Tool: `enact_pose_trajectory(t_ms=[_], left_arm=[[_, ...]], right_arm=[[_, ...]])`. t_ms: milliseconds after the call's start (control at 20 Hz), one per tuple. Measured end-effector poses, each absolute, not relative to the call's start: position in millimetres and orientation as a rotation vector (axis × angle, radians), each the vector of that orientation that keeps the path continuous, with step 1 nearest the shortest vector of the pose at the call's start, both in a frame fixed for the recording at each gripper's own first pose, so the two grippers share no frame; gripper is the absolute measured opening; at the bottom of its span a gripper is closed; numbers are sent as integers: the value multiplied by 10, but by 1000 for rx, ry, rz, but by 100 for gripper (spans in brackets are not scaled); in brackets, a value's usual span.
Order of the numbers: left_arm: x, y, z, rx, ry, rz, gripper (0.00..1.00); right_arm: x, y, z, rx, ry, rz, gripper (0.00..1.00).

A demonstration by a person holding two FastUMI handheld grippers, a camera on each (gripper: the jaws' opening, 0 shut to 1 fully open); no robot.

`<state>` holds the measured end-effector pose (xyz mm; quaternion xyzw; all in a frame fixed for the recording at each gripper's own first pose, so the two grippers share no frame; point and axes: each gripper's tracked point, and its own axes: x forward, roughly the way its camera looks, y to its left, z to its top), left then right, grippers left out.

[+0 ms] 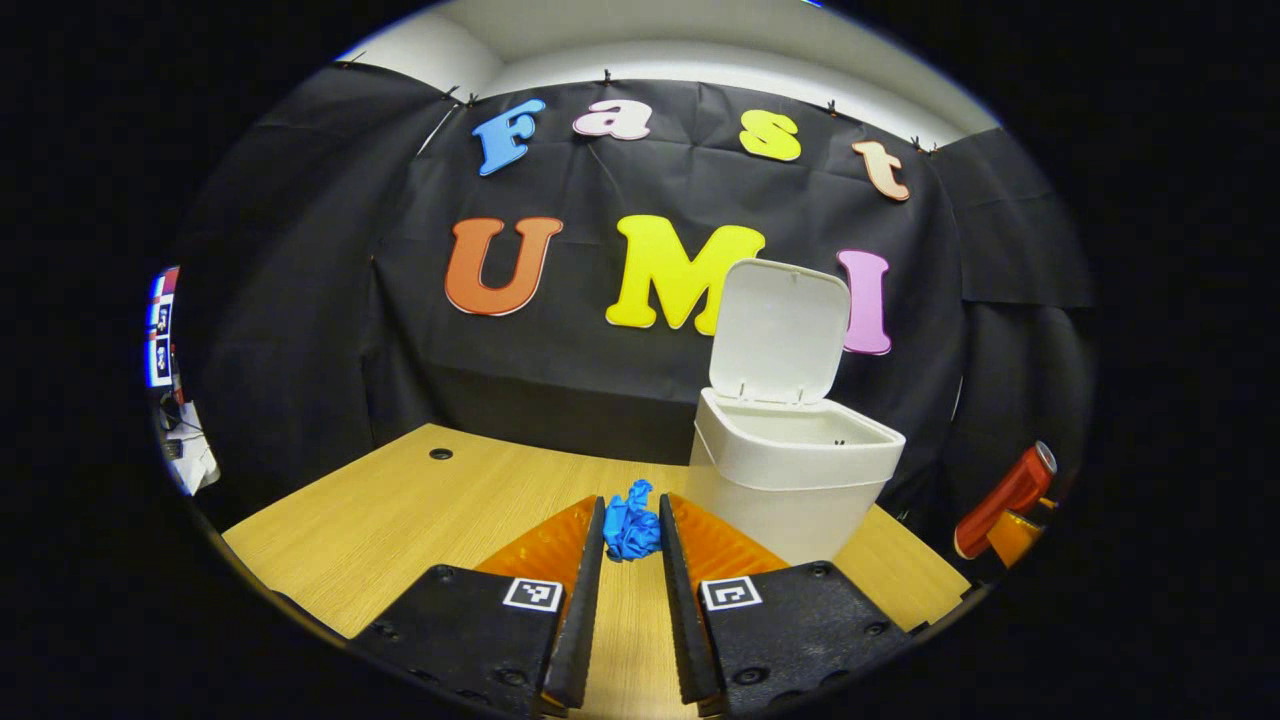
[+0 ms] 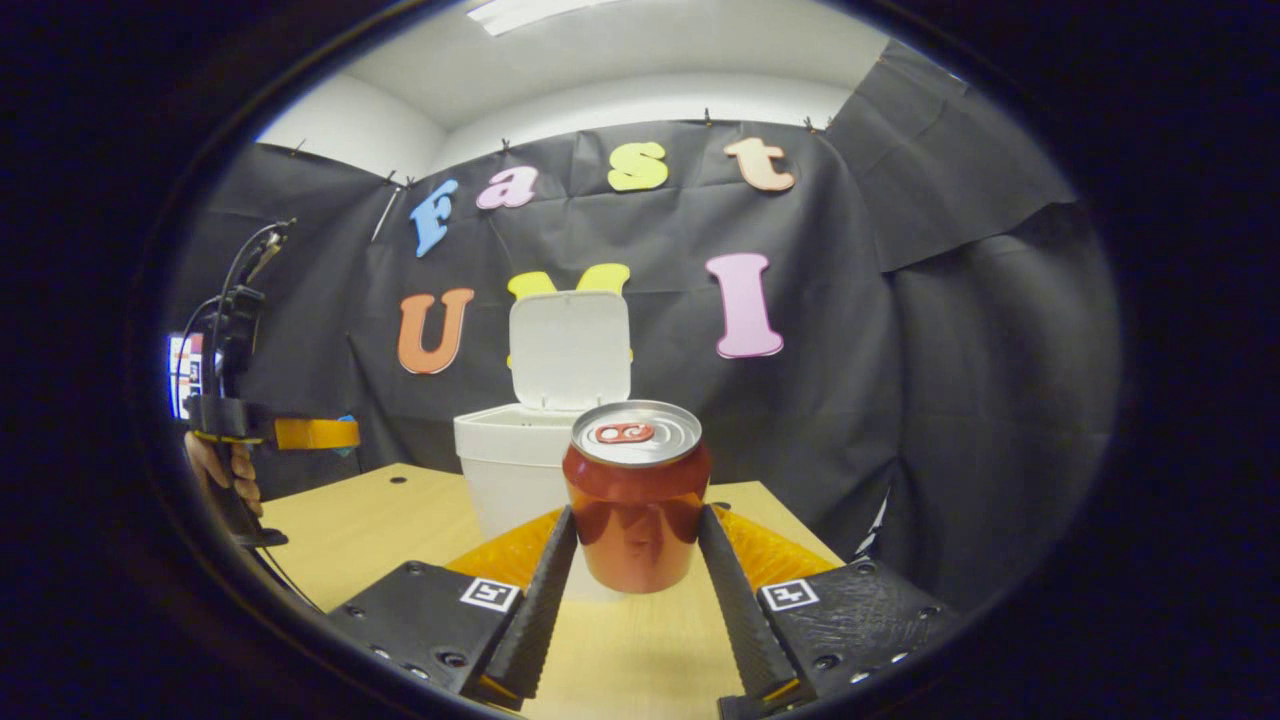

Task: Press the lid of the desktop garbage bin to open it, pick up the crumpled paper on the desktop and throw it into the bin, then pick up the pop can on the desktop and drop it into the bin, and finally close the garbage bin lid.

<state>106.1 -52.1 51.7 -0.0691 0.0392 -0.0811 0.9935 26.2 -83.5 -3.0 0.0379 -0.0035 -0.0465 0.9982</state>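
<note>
Bin lid (image 1: 781,332) up, both your grippers loaded.
Your left gripper (image 1: 632,528) pinches the blue crumpled paper (image 1: 631,522); your right gripper (image 2: 636,545) clamps the red pop can (image 2: 636,500).

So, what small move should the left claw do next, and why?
Probably carry the paper over the bin and let go. The left claw grips the blue ball, raised off the table, and the lid stands open.

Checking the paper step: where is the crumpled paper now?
In the left gripper view, the crumpled paper sits pinched between the left gripper fingertips, above the table, just left of the open bin.
</note>
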Motion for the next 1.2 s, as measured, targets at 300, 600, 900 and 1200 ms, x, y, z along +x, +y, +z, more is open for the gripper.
enact_pose_trajectory(t_ms=[300, 600, 900, 1200], left_arm=[[1441, -863, 1017, -107, 10, -201, 36], [1980, -1621, 1288, -104, -69, -335, 36], [2343, -2164, 1136, -131, -63, -417, 36], [2332, -2272, 905, -110, 28, -441, 60]], right_arm=[[262, -920, -73, 18, 0, -129, 72], [270, -930, -188, 9, 21, -101, 73], [297, -1136, -250, 28, 51, -104, 72], [314, -1173, -236, 42, 51, -104, 72]])
